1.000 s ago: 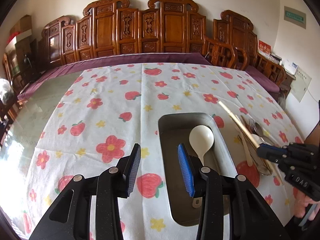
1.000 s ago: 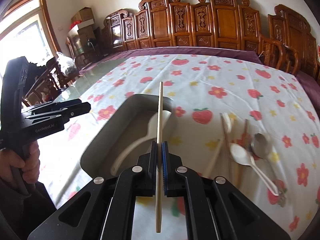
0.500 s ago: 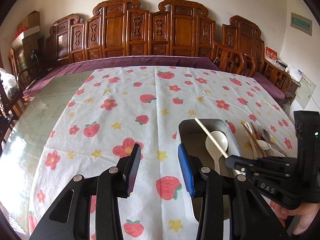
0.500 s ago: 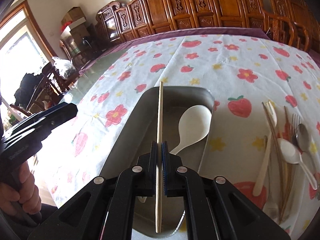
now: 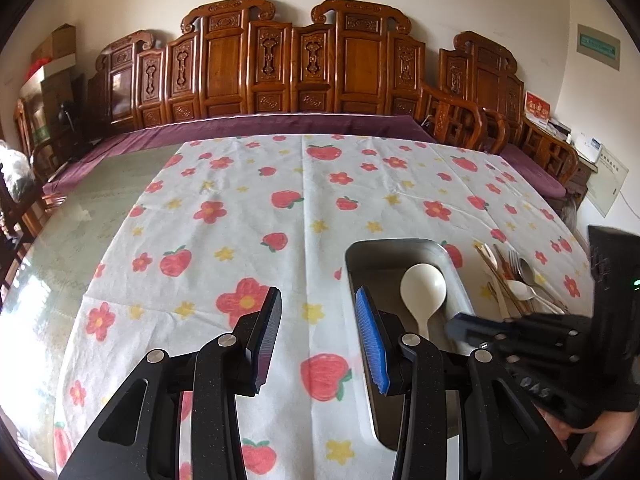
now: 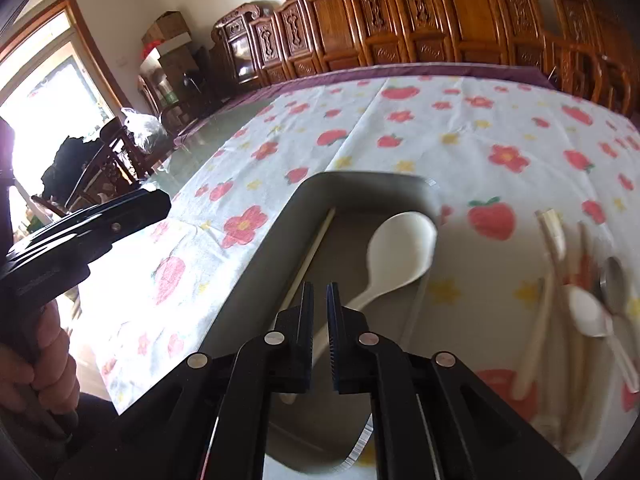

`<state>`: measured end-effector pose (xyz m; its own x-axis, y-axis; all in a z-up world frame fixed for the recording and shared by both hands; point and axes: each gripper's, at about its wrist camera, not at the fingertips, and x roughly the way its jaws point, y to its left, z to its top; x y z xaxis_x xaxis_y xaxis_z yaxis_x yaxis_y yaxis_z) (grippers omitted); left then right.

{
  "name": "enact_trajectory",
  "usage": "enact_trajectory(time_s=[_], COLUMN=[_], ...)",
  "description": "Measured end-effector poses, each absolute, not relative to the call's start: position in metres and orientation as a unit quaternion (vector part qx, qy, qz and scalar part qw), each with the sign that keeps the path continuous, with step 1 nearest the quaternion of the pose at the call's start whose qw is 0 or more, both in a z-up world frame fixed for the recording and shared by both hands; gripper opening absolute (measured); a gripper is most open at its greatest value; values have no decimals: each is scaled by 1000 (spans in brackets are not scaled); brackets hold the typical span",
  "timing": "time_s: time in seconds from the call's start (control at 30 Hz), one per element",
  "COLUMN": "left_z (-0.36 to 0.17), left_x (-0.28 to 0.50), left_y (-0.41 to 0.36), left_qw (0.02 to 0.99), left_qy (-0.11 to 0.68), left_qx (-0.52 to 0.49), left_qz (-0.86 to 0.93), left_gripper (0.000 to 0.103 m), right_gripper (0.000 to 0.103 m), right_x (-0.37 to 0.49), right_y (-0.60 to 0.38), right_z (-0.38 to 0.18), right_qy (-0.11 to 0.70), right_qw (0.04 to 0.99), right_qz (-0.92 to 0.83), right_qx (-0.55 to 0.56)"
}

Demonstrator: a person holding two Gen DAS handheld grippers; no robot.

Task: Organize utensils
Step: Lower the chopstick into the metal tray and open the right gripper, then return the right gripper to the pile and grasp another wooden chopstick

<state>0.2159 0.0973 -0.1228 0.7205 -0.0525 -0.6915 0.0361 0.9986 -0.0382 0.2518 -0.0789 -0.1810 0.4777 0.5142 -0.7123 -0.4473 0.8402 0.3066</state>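
The right gripper [image 6: 318, 300] hangs over the near end of the grey rectangular metal tray [image 6: 256, 248], its jaws slightly parted and holding nothing. The thin pale wooden chopstick [image 6: 310, 256] lies flat on the tray floor along the tray's left wall, its far tip near the far left corner; its near end passes just left of and below the right gripper's left finger, apart from the pads. The white plastic rice spoon [image 6: 400, 244] lies in the same tray to the right of the chopstick, bowl toward the far right corner, handle running back under the gripper.

The left gripper [image 5: 318, 336] hovers over the strawberry-and-flower printed tablecloth [image 5: 240, 216] just left of the tray's left edge, its jaws spread wide and empty.

To the right of the tray, on the cloth, rests a loose pile of remaining utensils [image 6: 576, 292]: pale chopsticks, a white spoon, metal spoons and a fork, partly blurred. Carved wooden chairs [image 5: 304, 60] line the table's far edge.
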Motion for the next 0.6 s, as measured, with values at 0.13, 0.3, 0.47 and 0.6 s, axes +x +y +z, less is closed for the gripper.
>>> enact_trajectory(time_s=[0.13, 0.3, 0.47, 0.6], left_z=[-123, -123, -127, -130], left_x=[215, 215, 214, 212], left_y=[83, 59, 31, 13], left_qw=[927, 927, 925, 924], left_qy=[372, 371, 371, 370], left_qx=[-11, -8, 3, 17], left_qz=[-37, -57, -78, -90], left_gripper=[48, 60, 73, 76], right_gripper=[10, 10, 17, 17], right_x=[239, 227, 228, 235], right_y=[-114, -166, -212, -236], right_z=[-159, -149, -164, -184], right_qy=[396, 370, 375, 385], right_qw=[881, 902, 909, 908], right_qz=[260, 217, 173, 160], right_qx=[4, -39, -62, -44])
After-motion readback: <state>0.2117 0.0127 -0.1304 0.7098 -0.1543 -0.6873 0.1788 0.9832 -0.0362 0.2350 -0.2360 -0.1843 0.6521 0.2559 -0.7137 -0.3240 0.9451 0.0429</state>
